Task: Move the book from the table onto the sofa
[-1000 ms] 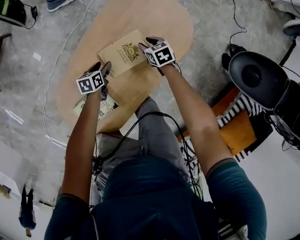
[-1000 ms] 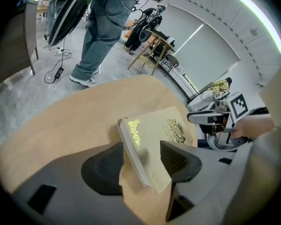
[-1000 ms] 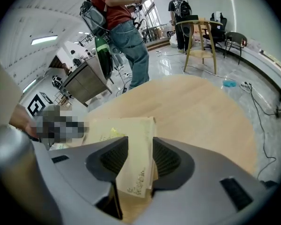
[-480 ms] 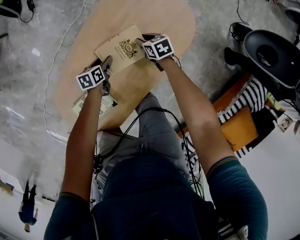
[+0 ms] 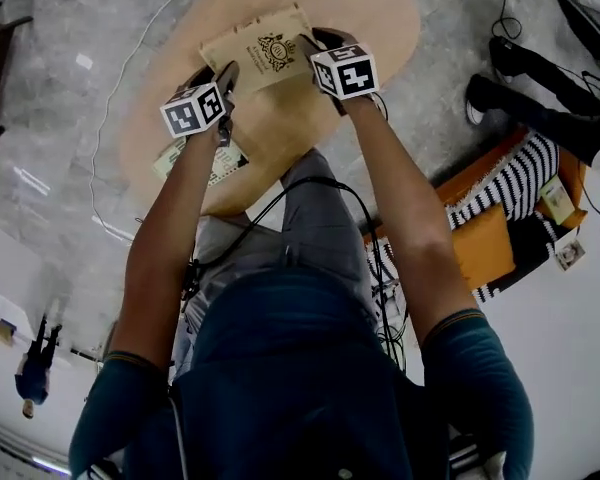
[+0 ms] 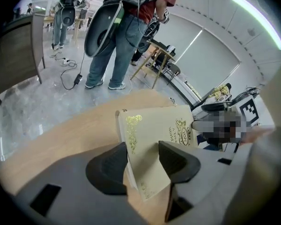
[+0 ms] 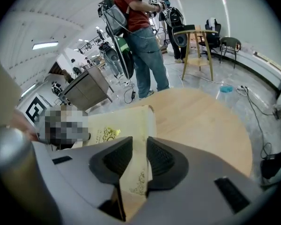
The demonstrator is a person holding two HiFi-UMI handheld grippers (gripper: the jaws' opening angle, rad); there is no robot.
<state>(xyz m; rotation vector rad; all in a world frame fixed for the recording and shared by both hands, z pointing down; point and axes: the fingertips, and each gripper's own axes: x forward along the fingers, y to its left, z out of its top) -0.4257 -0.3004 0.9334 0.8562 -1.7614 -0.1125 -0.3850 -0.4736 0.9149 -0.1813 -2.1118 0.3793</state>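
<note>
Now we hold the book (image 5: 258, 48) just over the table (image 5: 380, 8), left gripper (image 6: 143, 150) and right gripper (image 7: 139, 145) pinching opposite ends, their jaws having just been closing on it. Its long axis spans them; the sofa (image 5: 480, 258) lies to our right, nearer the right gripper.

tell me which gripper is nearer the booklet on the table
Left. Both grippers' jaws have just been closing on the book. The left gripper hangs above the booklet; the right gripper is across the book from it.
</note>
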